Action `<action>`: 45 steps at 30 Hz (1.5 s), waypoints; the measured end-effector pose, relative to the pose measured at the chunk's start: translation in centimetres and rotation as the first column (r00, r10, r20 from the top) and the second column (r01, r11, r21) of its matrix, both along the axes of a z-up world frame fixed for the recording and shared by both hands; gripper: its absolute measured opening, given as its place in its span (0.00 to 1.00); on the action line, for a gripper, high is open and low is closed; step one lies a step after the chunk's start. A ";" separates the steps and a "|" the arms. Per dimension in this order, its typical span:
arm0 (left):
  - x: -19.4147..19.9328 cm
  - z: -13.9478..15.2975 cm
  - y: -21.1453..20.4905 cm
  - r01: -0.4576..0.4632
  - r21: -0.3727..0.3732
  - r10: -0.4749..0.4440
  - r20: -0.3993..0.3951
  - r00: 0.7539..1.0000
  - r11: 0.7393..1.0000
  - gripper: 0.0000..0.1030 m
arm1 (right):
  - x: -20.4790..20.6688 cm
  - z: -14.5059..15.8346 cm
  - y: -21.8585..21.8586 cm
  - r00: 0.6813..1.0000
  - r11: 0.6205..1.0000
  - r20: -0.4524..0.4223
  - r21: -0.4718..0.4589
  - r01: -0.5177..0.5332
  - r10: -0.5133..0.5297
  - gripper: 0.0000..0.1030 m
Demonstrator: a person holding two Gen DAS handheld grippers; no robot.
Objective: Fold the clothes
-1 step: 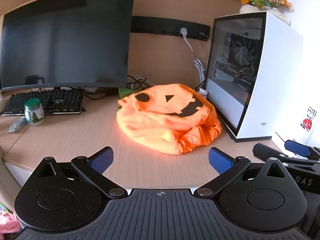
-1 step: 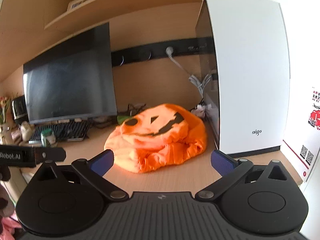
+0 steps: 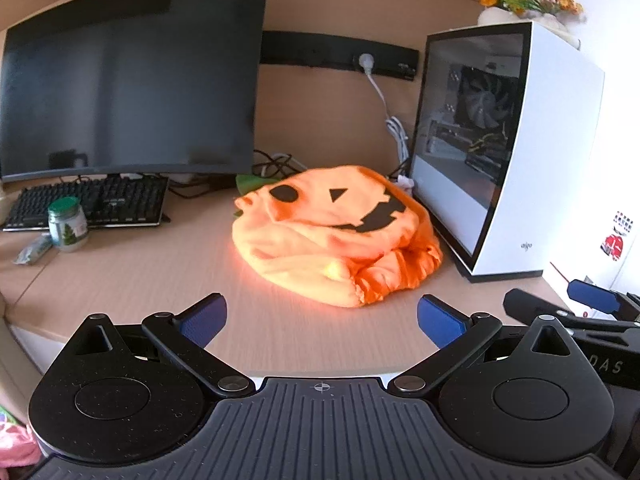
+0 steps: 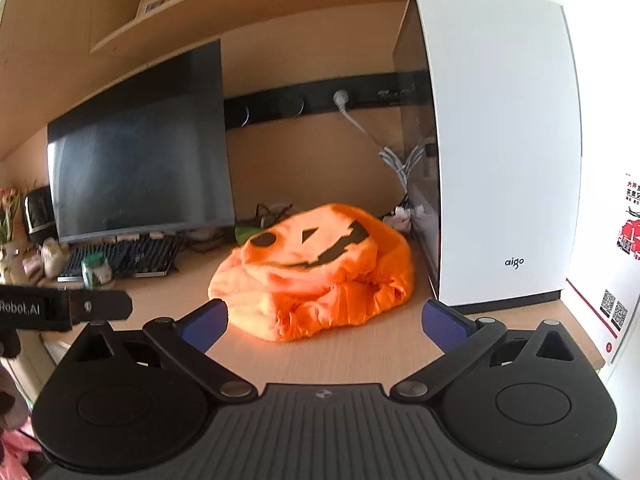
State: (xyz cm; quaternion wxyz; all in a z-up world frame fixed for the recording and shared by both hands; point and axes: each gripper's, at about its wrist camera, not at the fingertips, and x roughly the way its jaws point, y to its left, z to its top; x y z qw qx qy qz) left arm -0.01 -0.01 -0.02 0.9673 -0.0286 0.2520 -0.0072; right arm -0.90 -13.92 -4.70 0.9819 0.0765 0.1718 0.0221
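The crumpled fleece pumpkin costume (image 3: 328, 232) is bright orange, paler peach where light hits it, with black felt eyes, a triangular nose and a jagged grin; a green leaf scrap (image 3: 250, 181) shows at its back edge. It lies on a light wood-grain bench (image 3: 160, 276). The left claw (image 3: 321, 320) and right claw (image 4: 324, 322) are matte black with dark blue fingertip pads (image 3: 202, 318). The flat monitor (image 3: 128, 92) and keyboard (image 3: 88, 204) are black, the computer tower (image 3: 560, 168) is white, and the small glass jar (image 3: 67, 224) has a green lid
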 end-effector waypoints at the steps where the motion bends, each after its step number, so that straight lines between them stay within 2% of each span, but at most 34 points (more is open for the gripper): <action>1: 0.0 0.0 0.0 -0.003 -0.002 0.003 -0.003 1.000 1.000 1.00 | 0.0 -0.1 0.1 1.000 1.000 0.003 -0.006 0.005 -0.005 1.00; 10: -1.2 -1.0 0.2 -0.013 0.002 0.013 -0.001 1.000 1.000 1.00 | -0.5 -0.4 0.5 0.999 0.998 0.033 -0.051 0.045 -0.044 1.00; 17: -1.0 -1.0 0.1 -0.013 0.003 0.013 -0.023 1.000 1.000 1.00 | -0.7 0.1 0.4 1.000 0.997 -0.004 -0.075 -0.001 0.001 1.00; 23: -0.9 -1.0 0.0 -0.012 0.004 0.013 -0.042 0.999 1.000 1.00 | -0.5 -0.2 0.3 1.000 0.998 -0.016 -0.061 0.000 -0.001 1.00; 28: -0.7 -0.9 -0.2 -0.010 0.011 0.010 -0.050 0.999 1.000 1.00 | 0.0 -0.4 -0.1 0.996 0.996 -0.046 -0.055 0.074 -0.076 1.00; 38: -0.1 -1.3 -0.9 0.004 0.020 -0.003 -0.065 0.998 1.000 1.00 | -0.5 -0.3 0.5 1.000 0.999 -0.024 -0.043 0.009 -0.010 1.00; 45: -0.3 -1.5 -1.0 0.004 0.026 -0.002 -0.067 0.998 1.000 1.00 | -0.5 -0.5 -0.1 0.999 0.999 -0.032 -0.035 0.031 -0.032 1.00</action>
